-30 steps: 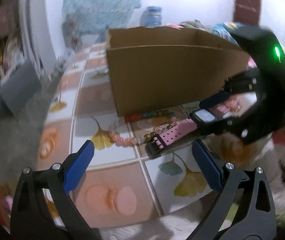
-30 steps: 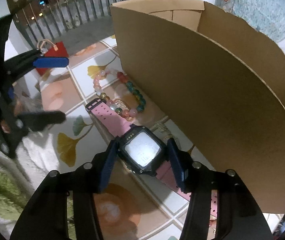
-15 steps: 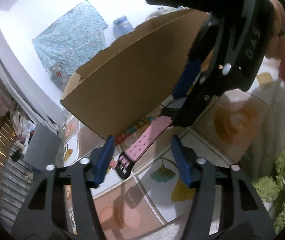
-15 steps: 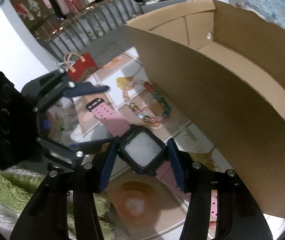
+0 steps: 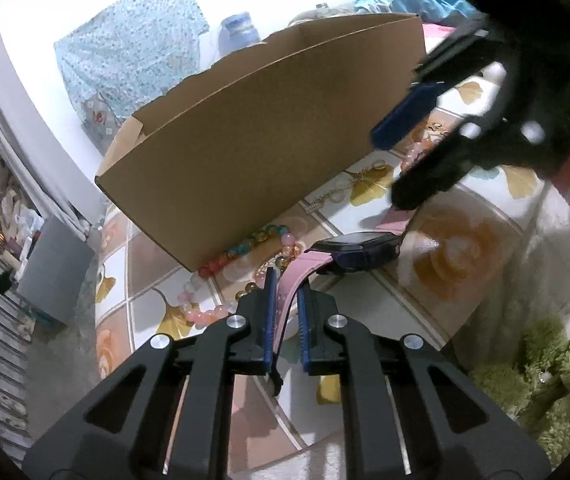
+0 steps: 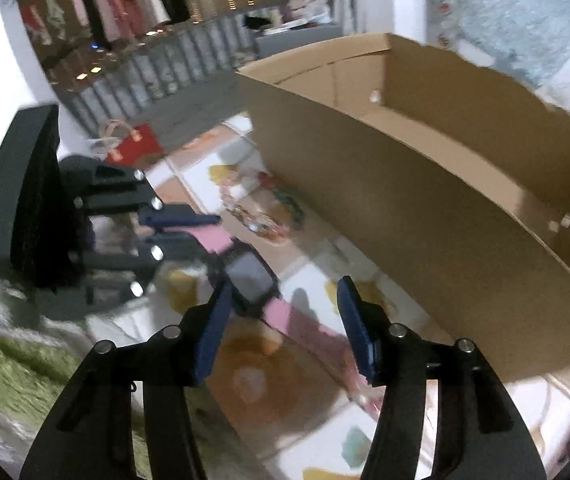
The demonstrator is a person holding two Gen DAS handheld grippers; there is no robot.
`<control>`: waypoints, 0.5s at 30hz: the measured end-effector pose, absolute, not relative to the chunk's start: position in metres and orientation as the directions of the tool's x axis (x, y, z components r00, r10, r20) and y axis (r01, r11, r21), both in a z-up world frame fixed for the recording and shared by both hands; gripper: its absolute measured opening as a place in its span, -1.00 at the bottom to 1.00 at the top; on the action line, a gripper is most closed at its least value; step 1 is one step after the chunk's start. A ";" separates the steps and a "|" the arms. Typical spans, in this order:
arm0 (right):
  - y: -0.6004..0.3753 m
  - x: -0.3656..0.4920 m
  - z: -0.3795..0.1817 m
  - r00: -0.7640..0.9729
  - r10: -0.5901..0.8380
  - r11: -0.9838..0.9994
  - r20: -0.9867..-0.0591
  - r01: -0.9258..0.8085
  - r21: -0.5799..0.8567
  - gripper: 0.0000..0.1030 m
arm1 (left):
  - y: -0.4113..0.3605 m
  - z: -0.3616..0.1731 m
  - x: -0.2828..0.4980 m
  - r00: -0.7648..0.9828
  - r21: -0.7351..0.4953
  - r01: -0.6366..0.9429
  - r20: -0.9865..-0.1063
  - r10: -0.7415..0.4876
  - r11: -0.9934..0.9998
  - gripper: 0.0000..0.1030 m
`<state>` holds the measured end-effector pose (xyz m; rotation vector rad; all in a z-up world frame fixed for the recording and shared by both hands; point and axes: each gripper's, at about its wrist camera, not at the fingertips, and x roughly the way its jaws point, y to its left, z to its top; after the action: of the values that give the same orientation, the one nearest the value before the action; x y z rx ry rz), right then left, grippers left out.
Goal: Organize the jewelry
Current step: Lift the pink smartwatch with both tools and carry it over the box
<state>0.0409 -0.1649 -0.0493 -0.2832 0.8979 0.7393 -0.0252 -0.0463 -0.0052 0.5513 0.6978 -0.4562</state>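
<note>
The left tool (image 5: pixel 285 284) has just been closing and now pinches the pink strap (image 5: pixel 289 280) of the watch (image 5: pixel 359 249) between its blue pads, gripping the strap's free end. The watch's dark case lies just beyond the pads, face up, with its other strap running off toward the right tool (image 6: pixel 283 304). That tool has just been opening: its jaws stand apart with nothing pressed between them, the left pad close to the watch case (image 6: pixel 250 280) and the right pad clear of it, above the patterned mat (image 6: pixel 253 392). Seen from the right wrist, the left tool (image 6: pixel 209 228) comes in from the side of the watch away from the box (image 6: pixel 425 216) and holds the strap there. The box, open-topped brown cardboard, stands on the mat right behind the watch. Between the watch and the box wall lie the bead bracelets (image 5: pixel 245 248), one of red, green and blue beads against the wall, one of pale pink beads nearer the left tool. Further along the wall from the watch lies a thin chain (image 5: pixel 325 198). On the watch's far side from the box, green plush (image 5: pixel 541 368) borders the mat.
</note>
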 end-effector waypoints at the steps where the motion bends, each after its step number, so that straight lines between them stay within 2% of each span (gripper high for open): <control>1: -0.164 0.036 -0.051 0.415 0.446 0.724 -0.794 -0.689 0.047 0.05 | -0.046 -0.005 -0.023 0.673 0.303 0.562 -0.708 -0.213 0.770 -0.83; 5: -0.149 0.020 -0.069 0.469 0.355 0.705 -0.809 -0.702 -0.097 0.04 | -0.043 -0.002 -0.020 0.655 0.260 0.565 -0.719 -0.234 0.783 -0.84; 7: -0.143 0.018 -0.081 0.497 0.315 0.701 -0.808 -0.696 -0.155 -0.05 | -0.043 0.002 -0.018 0.654 0.252 0.565 -0.717 -0.240 0.786 -0.85; 10: -0.138 0.019 -0.089 0.551 0.282 0.715 -0.785 -0.667 -0.211 -0.25 | -0.043 0.010 -0.019 0.658 0.245 0.569 -0.709 -0.256 0.785 -0.86; 12: -0.138 0.019 -0.090 0.589 0.274 0.735 -0.760 -0.638 -0.231 -0.55 | -0.045 0.016 -0.019 0.660 0.242 0.574 -0.702 -0.267 0.782 -0.86; 15: -0.143 0.017 -0.085 0.641 0.288 0.768 -0.712 -0.599 -0.228 -0.83 | -0.045 0.028 -0.017 0.667 0.238 0.574 -0.691 -0.279 0.783 -0.86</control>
<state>0.0165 -0.1434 -0.0846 -0.4766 0.7096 0.5281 -0.0171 -0.0454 0.0280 0.4664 0.6846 -0.5012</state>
